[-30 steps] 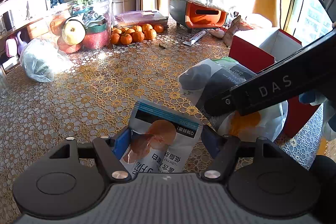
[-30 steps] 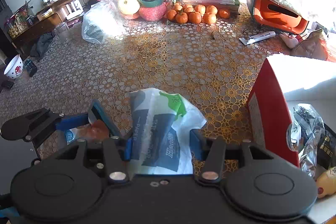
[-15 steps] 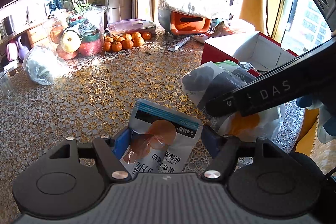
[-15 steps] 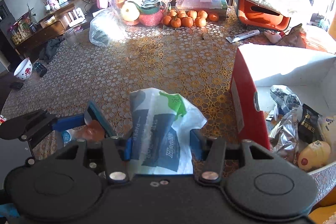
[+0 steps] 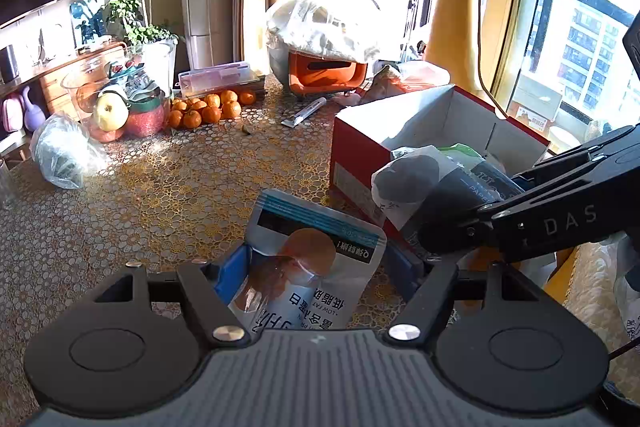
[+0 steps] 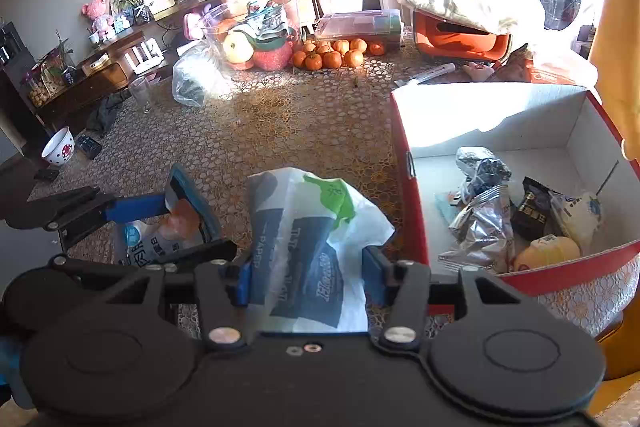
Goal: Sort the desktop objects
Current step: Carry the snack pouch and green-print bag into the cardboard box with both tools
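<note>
My left gripper is shut on a grey-white snack pouch with a blue top edge, held above the table. My right gripper is shut on a white, dark-blue and green tissue pack, also in the air. The right gripper and its pack show in the left wrist view, close to the right of the pouch. The left gripper with the pouch shows at the left of the right wrist view. A red box with a white inside stands right of both and holds several wrapped snacks.
At the back of the lace-covered table are a pile of tangerines, a clear fruit bowl, a plastic bag, a clear lidded case, an orange appliance under plastic and a tube.
Both grippers have risen and moved right toward the red box, each still holding its pack. The inside of the box has come into view.
</note>
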The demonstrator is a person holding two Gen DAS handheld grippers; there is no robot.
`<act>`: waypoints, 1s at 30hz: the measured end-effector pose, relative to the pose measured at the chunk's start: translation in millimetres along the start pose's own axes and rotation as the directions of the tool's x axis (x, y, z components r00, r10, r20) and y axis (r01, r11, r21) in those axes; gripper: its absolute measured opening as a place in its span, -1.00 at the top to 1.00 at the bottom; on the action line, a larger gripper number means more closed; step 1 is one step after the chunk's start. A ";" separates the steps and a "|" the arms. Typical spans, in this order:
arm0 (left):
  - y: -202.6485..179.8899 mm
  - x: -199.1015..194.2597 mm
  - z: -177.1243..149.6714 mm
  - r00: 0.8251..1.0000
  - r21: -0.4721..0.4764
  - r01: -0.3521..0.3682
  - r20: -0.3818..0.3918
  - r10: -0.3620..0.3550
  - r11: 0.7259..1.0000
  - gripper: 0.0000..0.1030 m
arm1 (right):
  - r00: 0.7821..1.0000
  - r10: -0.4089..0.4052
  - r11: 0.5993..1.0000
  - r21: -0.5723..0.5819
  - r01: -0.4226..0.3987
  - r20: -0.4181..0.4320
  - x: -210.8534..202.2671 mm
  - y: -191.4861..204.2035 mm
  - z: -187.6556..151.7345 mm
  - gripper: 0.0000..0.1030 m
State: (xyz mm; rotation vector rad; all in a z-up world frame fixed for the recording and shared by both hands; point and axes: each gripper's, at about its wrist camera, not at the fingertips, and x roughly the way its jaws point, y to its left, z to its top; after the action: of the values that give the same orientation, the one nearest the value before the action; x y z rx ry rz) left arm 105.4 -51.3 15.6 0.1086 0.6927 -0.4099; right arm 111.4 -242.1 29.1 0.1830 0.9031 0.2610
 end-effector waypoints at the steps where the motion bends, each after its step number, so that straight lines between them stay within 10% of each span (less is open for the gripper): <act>1: -3.7 -0.2 1.8 1.000 0.005 0.003 0.001 -0.003 1.000 -0.40 | 1.000 -0.002 1.000 0.002 0.002 0.003 -3.2 -3.0 -1.0 -0.01; 30: -82.0 43.4 64.1 0.998 0.075 0.068 0.009 -0.069 0.995 -0.40 | 0.989 -0.113 0.993 0.054 0.109 0.092 -46.4 -116.1 19.7 -0.02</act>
State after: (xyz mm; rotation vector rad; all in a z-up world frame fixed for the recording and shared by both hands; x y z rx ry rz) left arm 140.9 -155.6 40.0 0.1529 0.6708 -0.5016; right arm 116.6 -367.6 45.0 0.1877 0.8228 0.1259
